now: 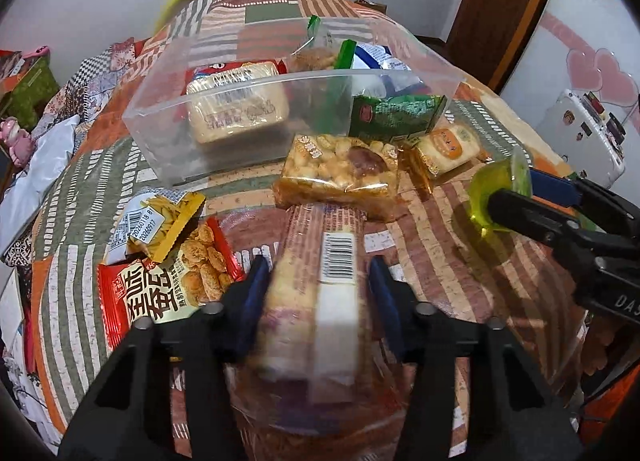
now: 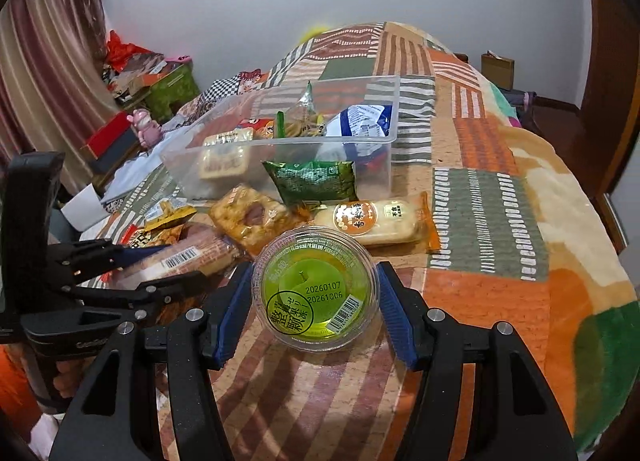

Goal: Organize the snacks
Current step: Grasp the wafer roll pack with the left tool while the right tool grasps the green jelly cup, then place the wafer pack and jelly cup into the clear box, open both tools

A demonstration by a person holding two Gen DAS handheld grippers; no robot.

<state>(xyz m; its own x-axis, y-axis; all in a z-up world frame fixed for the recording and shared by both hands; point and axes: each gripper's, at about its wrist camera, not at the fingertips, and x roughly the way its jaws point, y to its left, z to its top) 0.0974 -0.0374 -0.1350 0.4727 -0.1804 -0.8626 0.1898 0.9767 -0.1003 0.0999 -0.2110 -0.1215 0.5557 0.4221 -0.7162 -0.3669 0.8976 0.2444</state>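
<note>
While my left hand-held gripper [image 1: 316, 301] points steeply down at the bed, its blue pads sit on either side of a long wrapped biscuit pack [image 1: 320, 281] with a barcode label; the left pad touches the wrapper, the right one shows a thin gap in the left wrist view, so I cannot tell whether the grip is firm. My right hand-held gripper [image 2: 316, 301] is clamped on a green jelly cup [image 2: 316, 289], pads pressed against both sides of its clear rim, the printed lid facing the camera. Just left of the biscuit pack lie a red snack bag [image 1: 160, 289] and a yellow packet [image 1: 160, 221]. Beyond its far end rests a clear-wrapped puffed rice bar [image 1: 340, 173], touching it, and to the right of that an orange-edged rice cracker pack [image 2: 376, 221]. A green packet [image 2: 316, 181] leans against the near wall of the clear plastic bin [image 1: 160, 117], which stands farther back on the patchwork blanket [image 2: 500, 281]. Inside the bin I see a pale wrapped cake [image 1: 236, 101], a blue-and-white bag [image 2: 360, 121] and a few more small packets.
</note>
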